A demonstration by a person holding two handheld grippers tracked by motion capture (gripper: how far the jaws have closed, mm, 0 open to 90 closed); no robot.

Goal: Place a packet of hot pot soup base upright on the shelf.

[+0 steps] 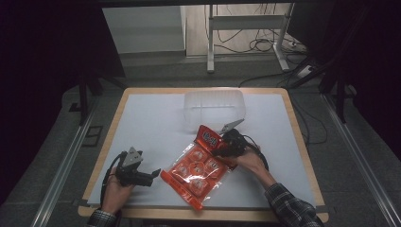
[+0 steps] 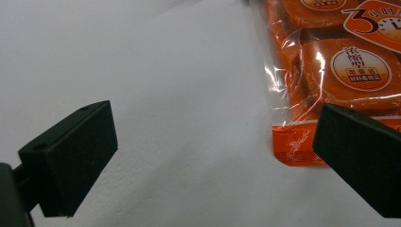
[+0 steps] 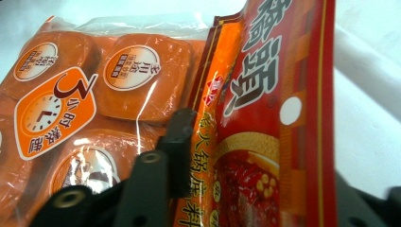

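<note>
right tongs (image 1: 222,142): clamped on orange packet (image 1: 198,170) header, likely to lift it toward the tub (image 1: 215,108)
left tongs (image 1: 153,175): wide, empty, beside packet's corner

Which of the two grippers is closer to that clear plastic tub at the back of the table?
The right gripper. It grips the orange snack bag at its top edge, just in front of the clear tub. The left gripper sits open near the table's front edge, beside the bag's bottom corner.
</note>
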